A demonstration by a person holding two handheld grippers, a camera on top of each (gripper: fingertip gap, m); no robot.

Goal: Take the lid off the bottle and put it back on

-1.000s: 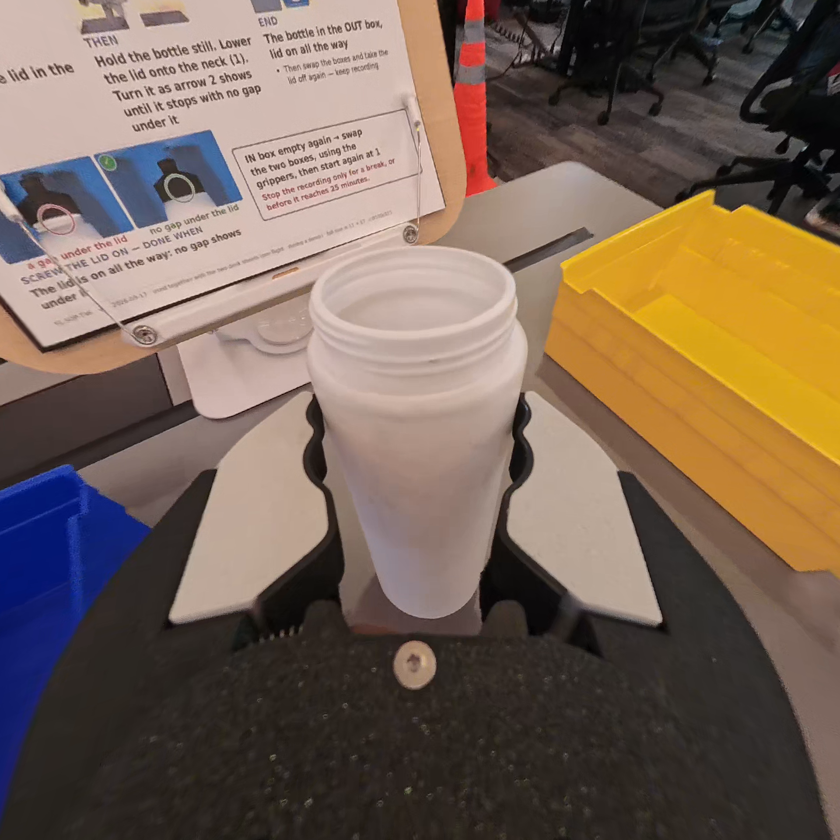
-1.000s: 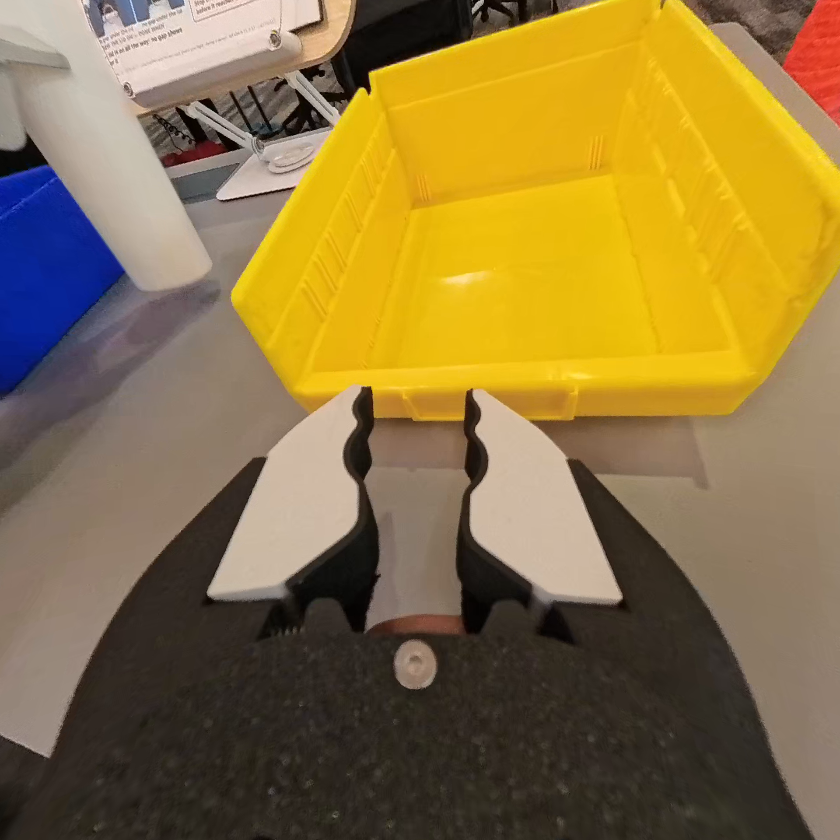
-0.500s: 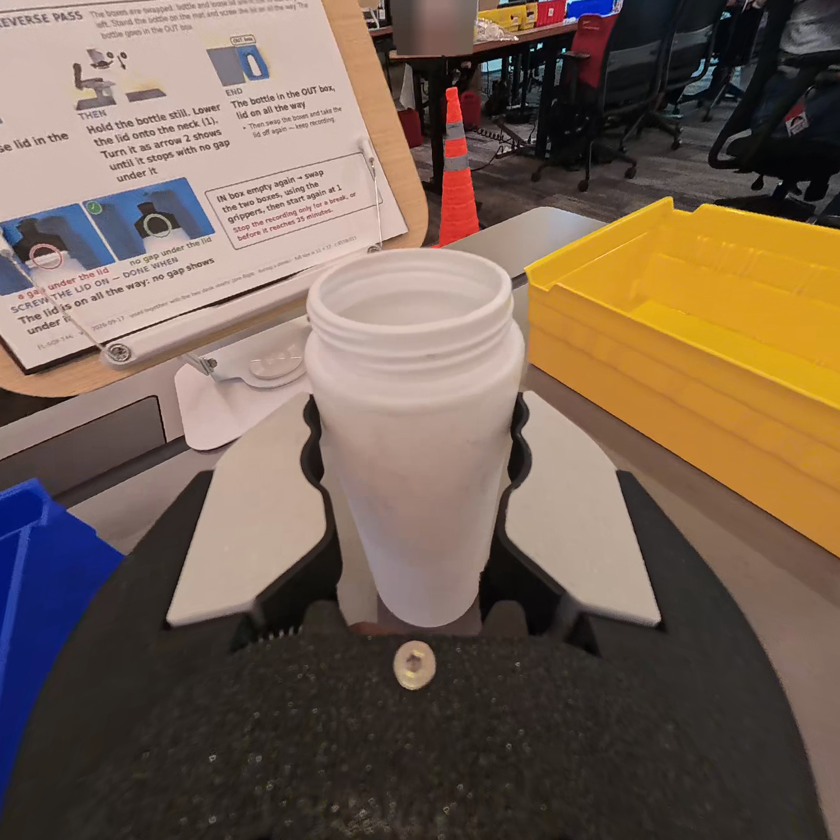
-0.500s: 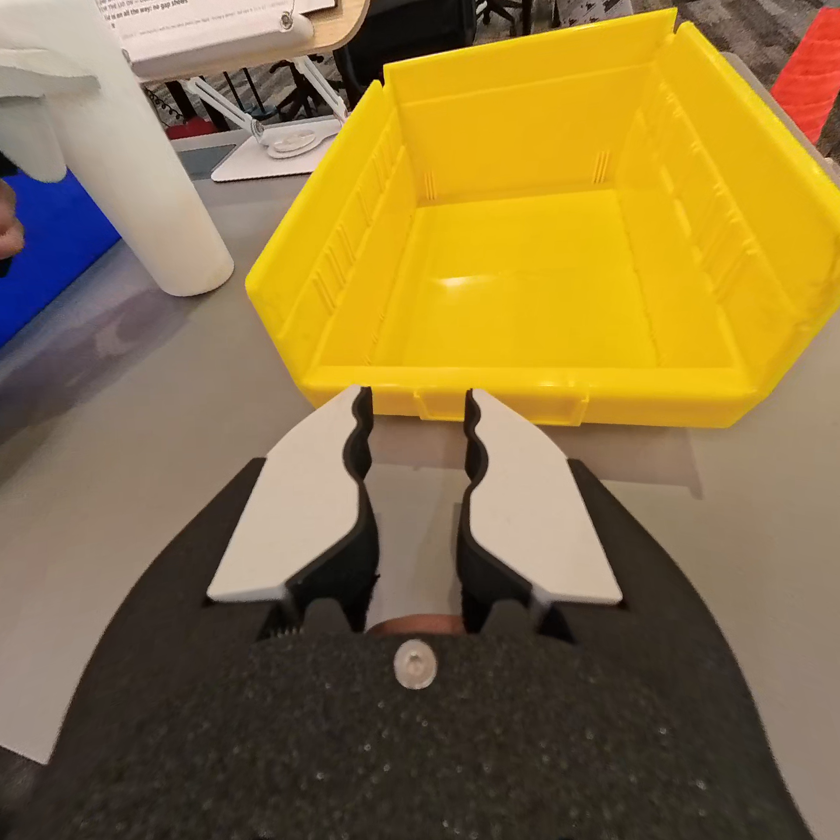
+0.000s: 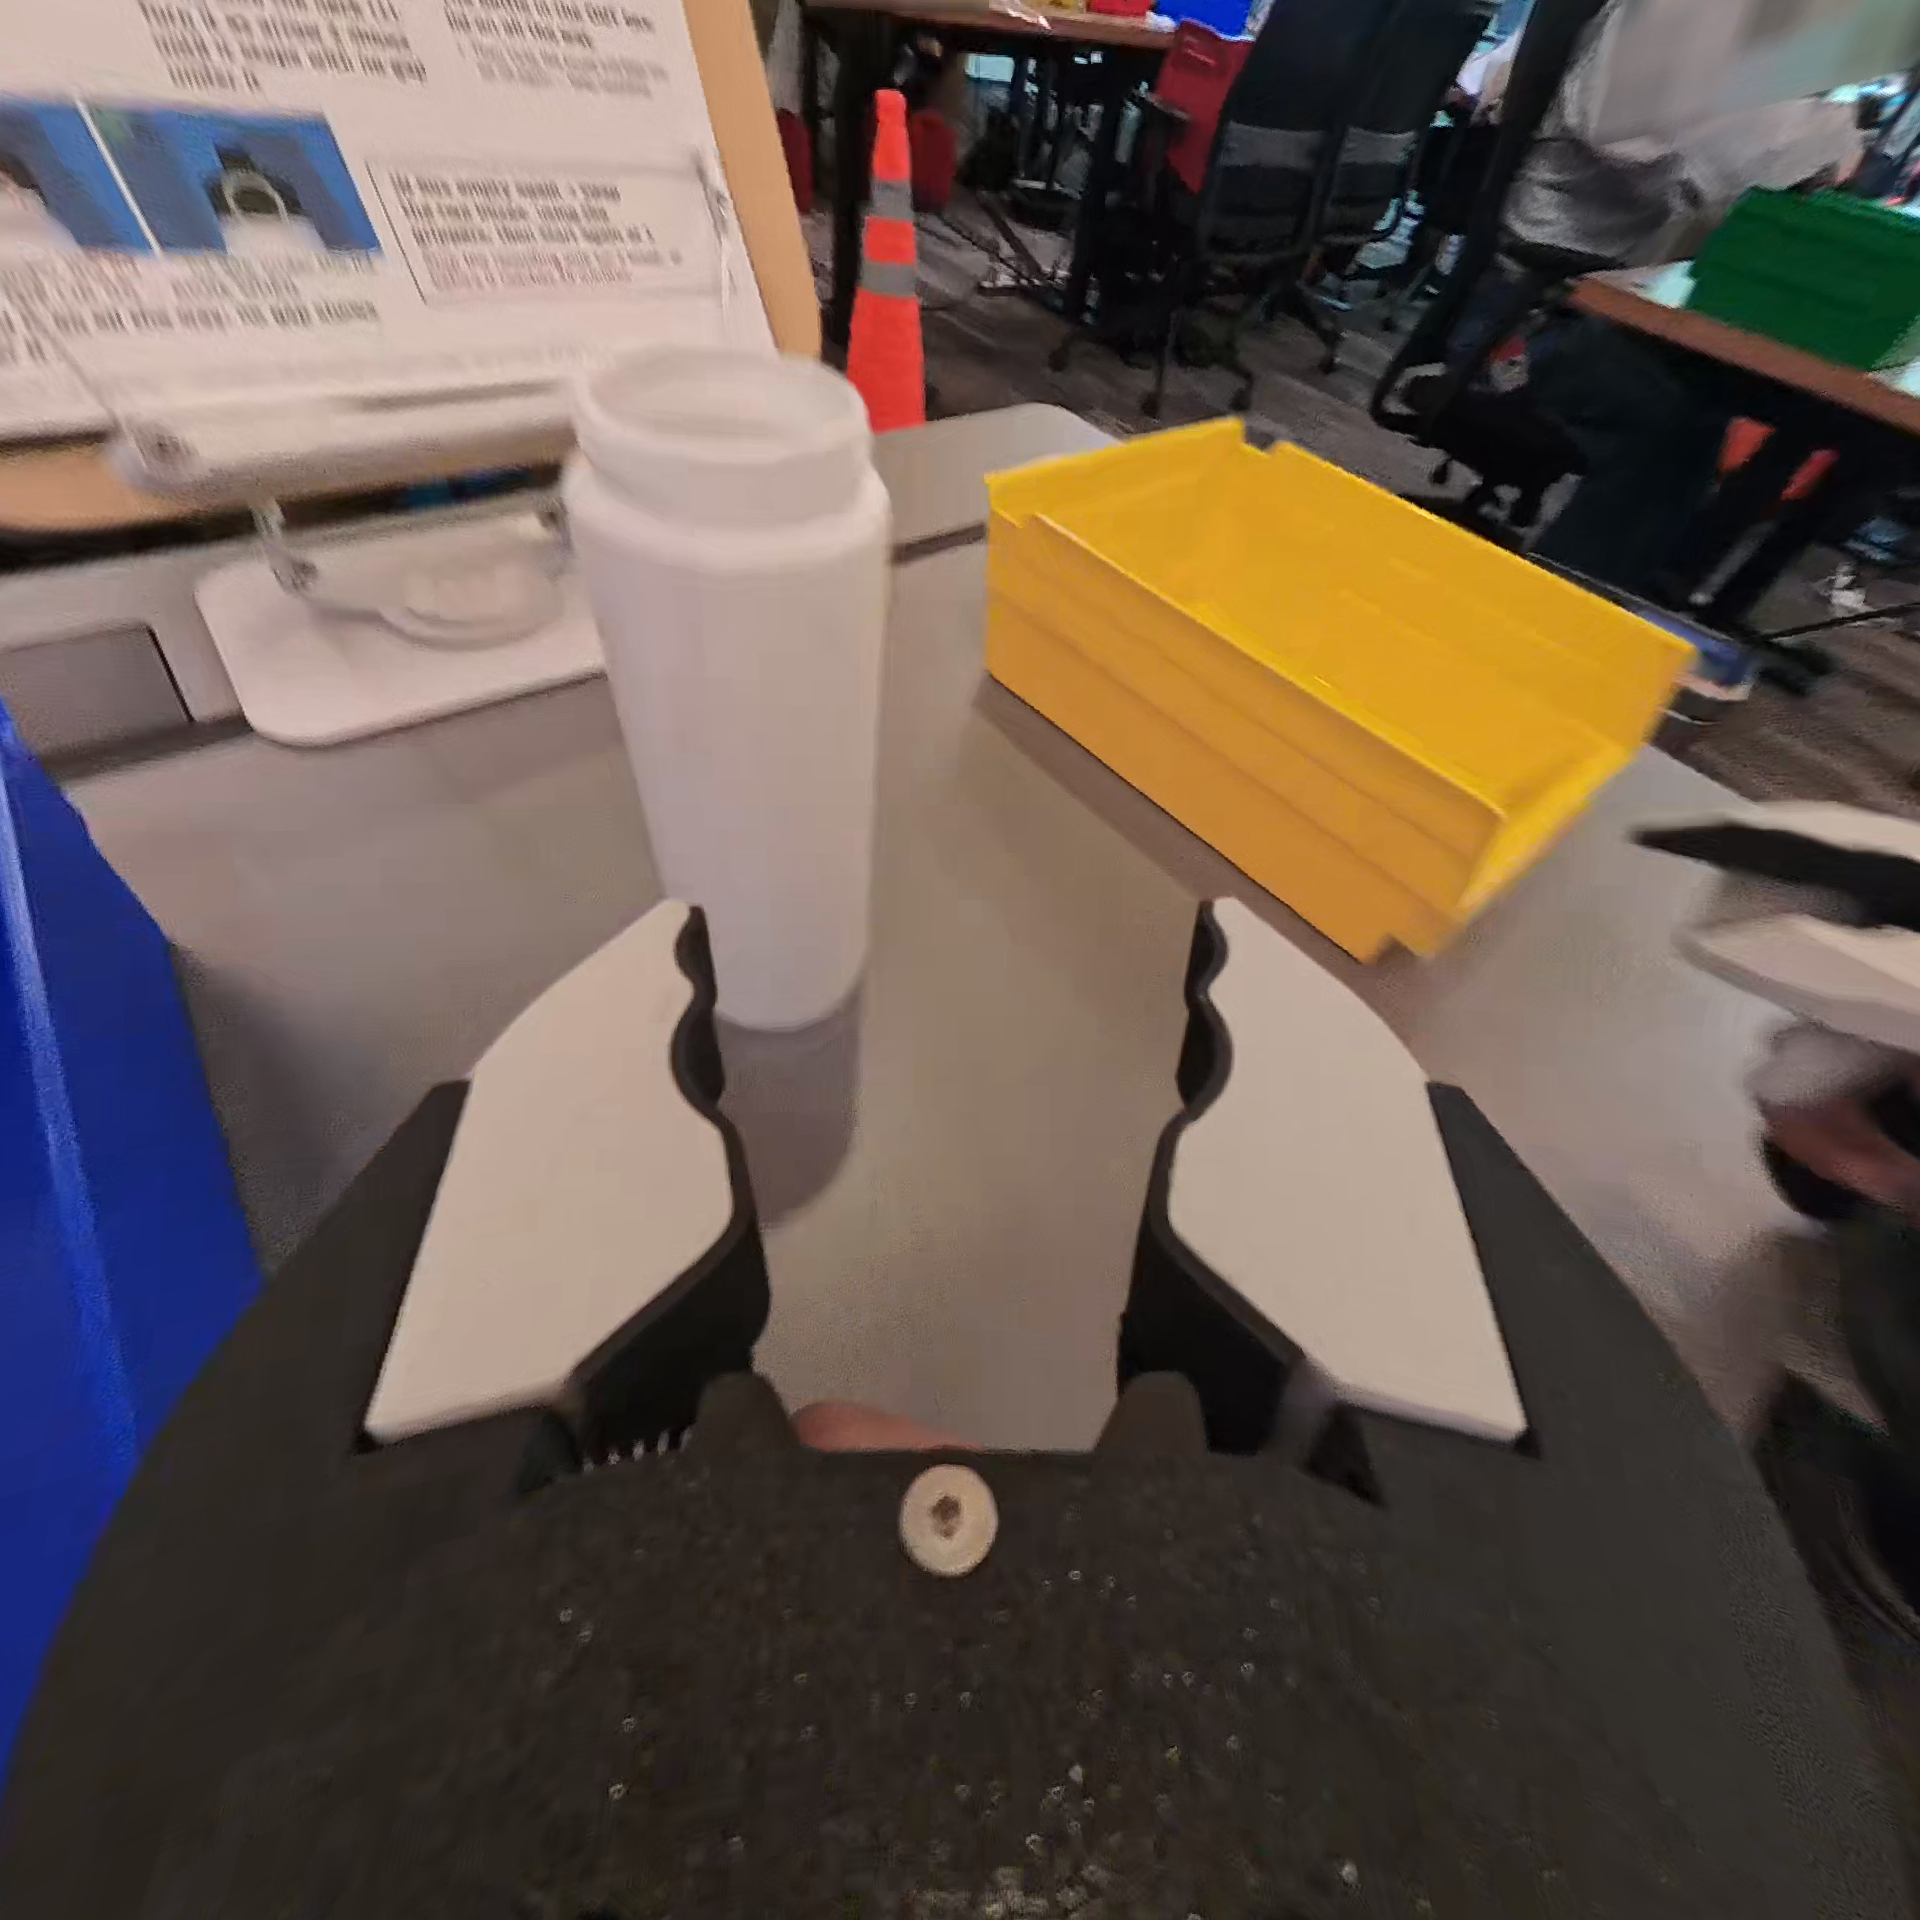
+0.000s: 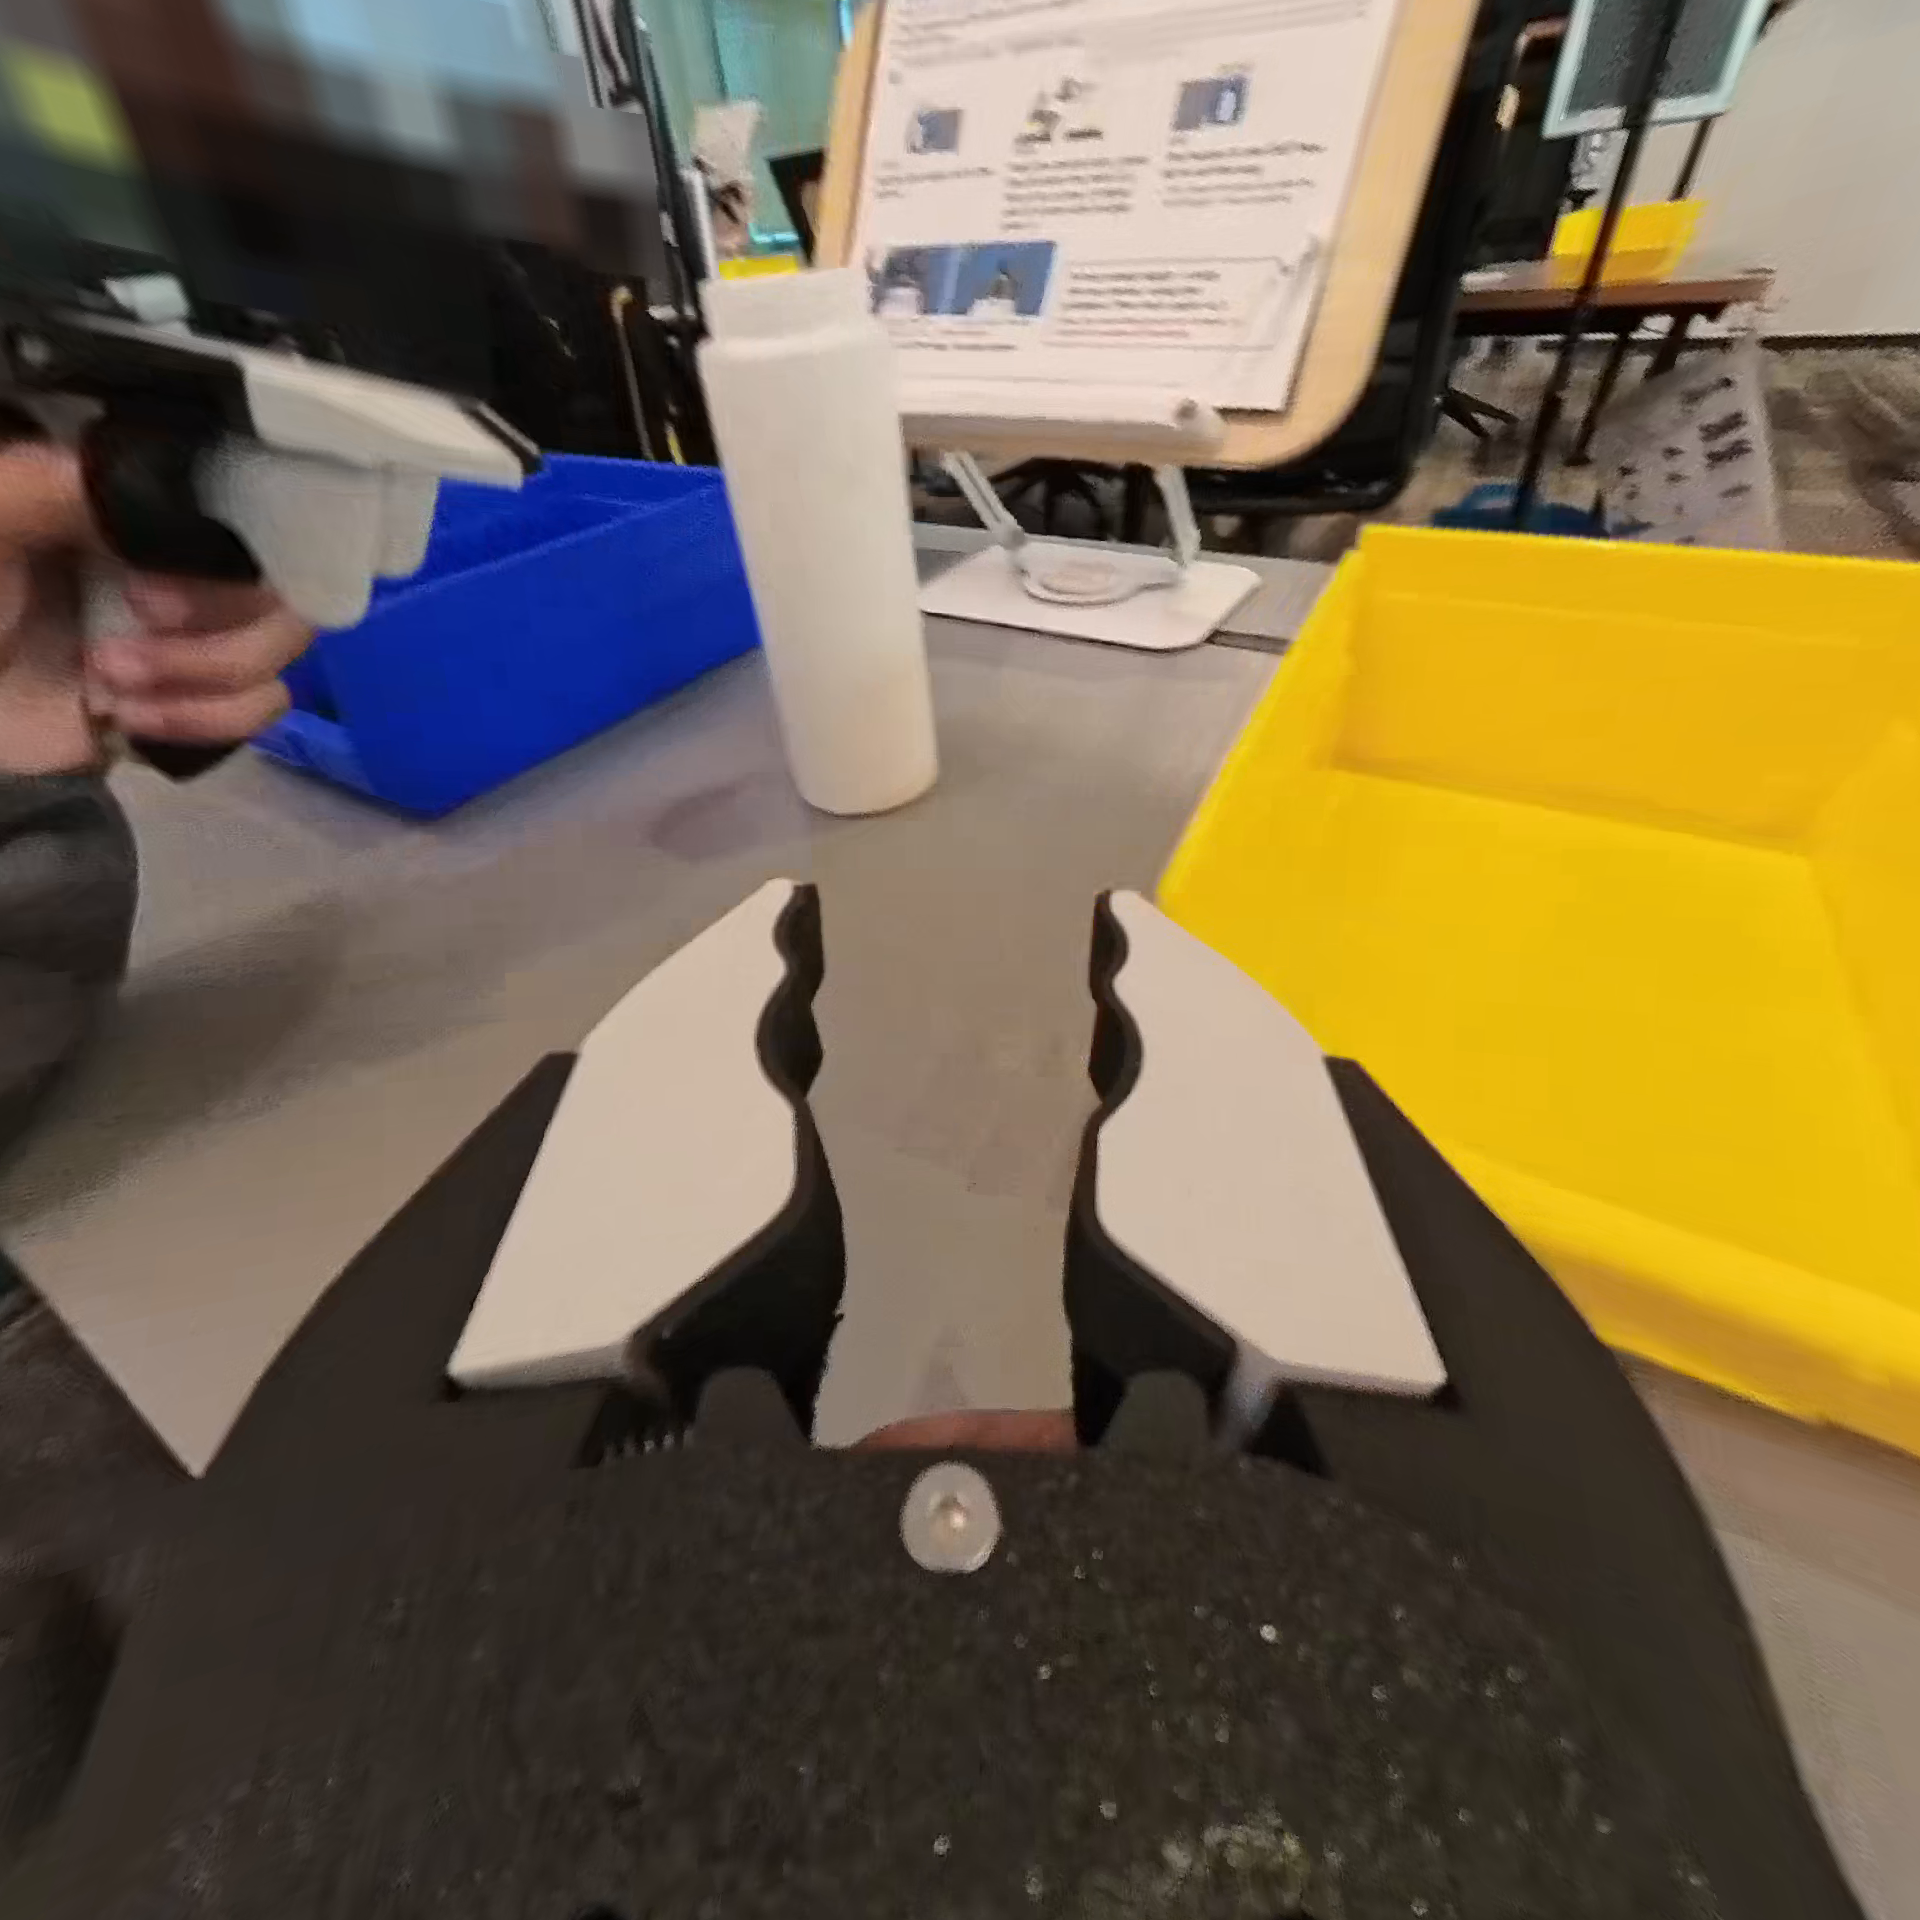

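Note:
A white bottle (image 5: 743,675) with no lid stands upright on the grey table (image 5: 987,1091), its threaded neck open. It also shows in the right wrist view (image 6: 821,540). My left gripper (image 5: 945,935) is open and empty, drawn back from the bottle, which stands just beyond its left finger. It shows in the right wrist view (image 6: 416,488) at the left, held in a hand. My right gripper (image 6: 951,914) is open and empty above the table, short of the bottle. Its fingers (image 5: 1797,935) show blurred at the right edge of the left wrist view. No lid is in view.
A yellow bin (image 5: 1299,675) lies right of the bottle and shows empty in the right wrist view (image 6: 1558,935). A blue bin (image 6: 520,644) lies to the left. An instruction board on a white stand (image 6: 1091,208) rises behind. Chairs and an orange cone (image 5: 888,260) stand beyond the table.
My left gripper has opened, let go of the bottle and pulled back; the bottle now stands free on the table. My right gripper has opened wider and turned left from the yellow bin toward the bottle.

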